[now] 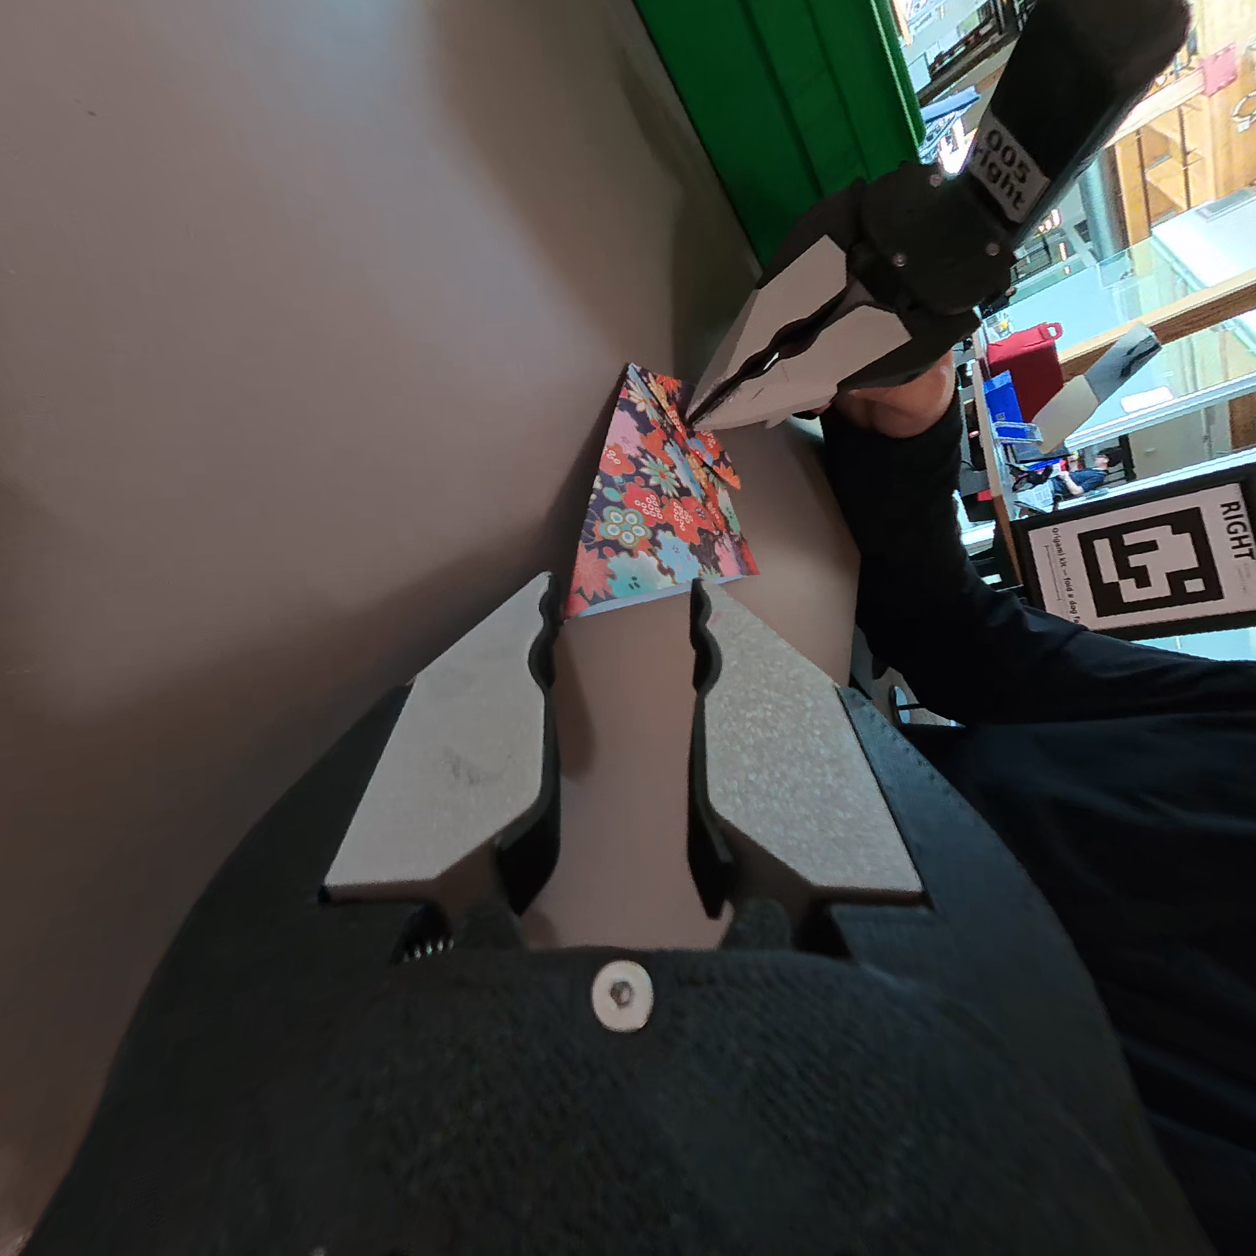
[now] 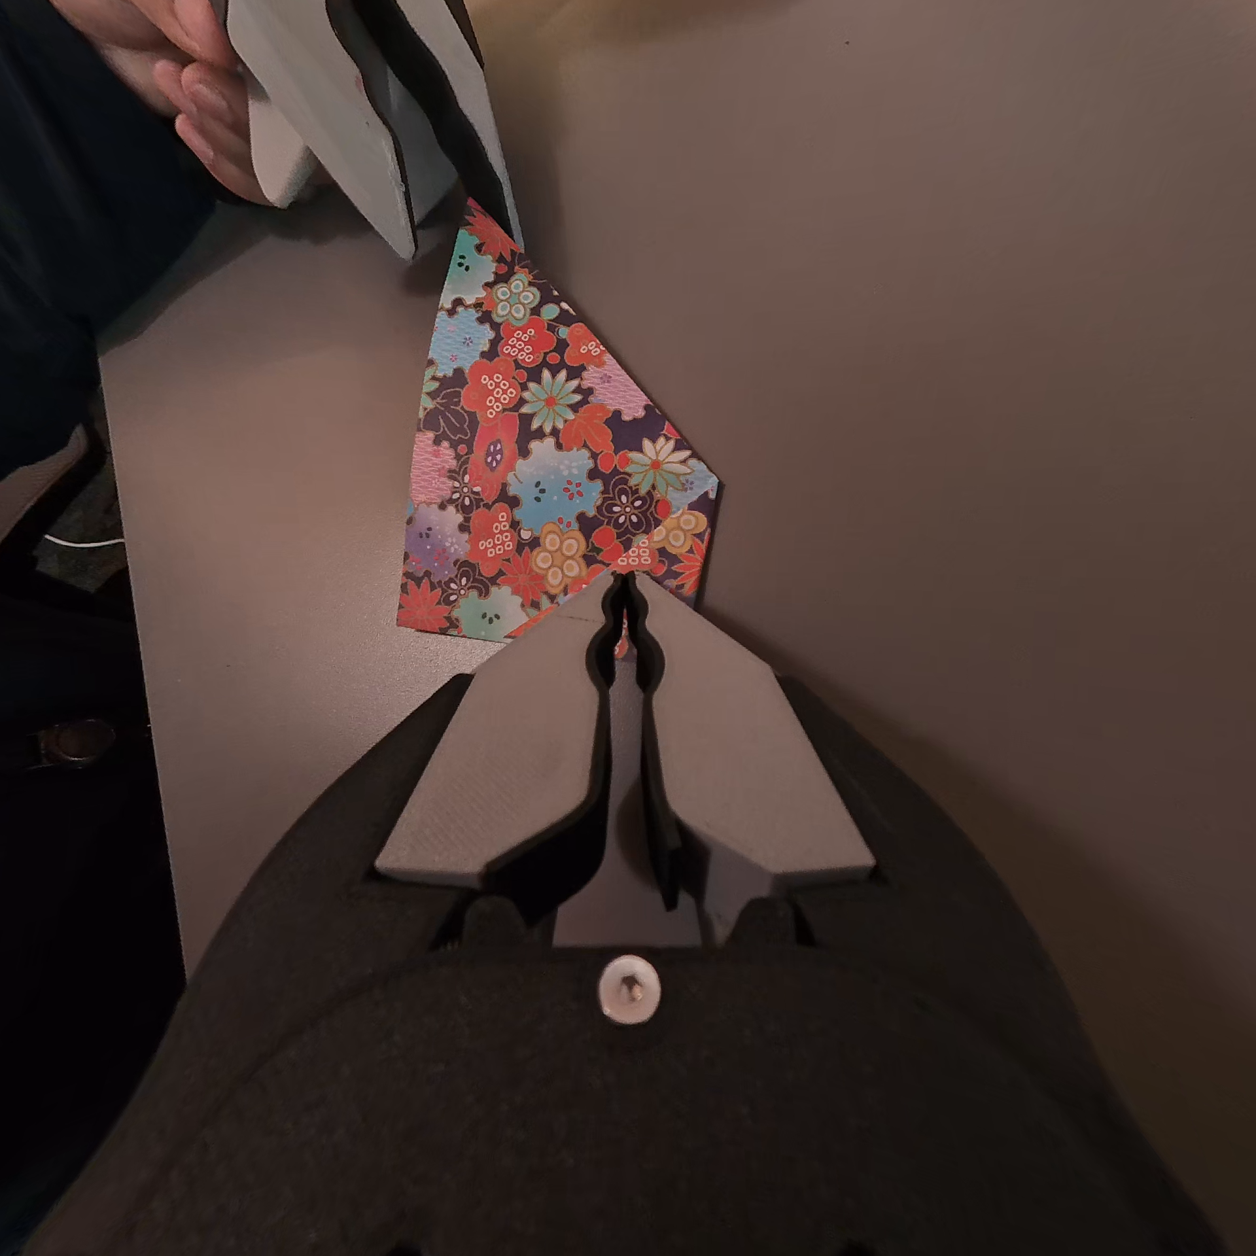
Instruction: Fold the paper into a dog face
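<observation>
Flowery paper [image 2: 544, 462], thin, light and bendy, lies folded on the grey surface [image 2: 951, 340], best pinched at a corner, where the right gripper [image 2: 626, 578] has its jaws clenched on a flap while the left gripper [image 1: 625, 598] waits with released jaws.

We get dim, flat light over the bench [image 1: 272, 340] in both views, greyish-brown w/ no glare. In the left wrist view, daylight comes from the windows [image 1: 1155, 238] beyond the far right tool [image 1: 693, 416], blown out & bright there. Left tool [image 1: 625, 598] casts a soft shadow just ahead btwn its fingers [image 1: 476, 734]. Wide-angle bend curves straight edges near the frame borders. In the right wrist view the right tool [image 2: 626, 578] body is dark, slightly soft up close; paper [image 2: 544, 462] pattern beyond its tips is sharp. Corners darken.
</observation>
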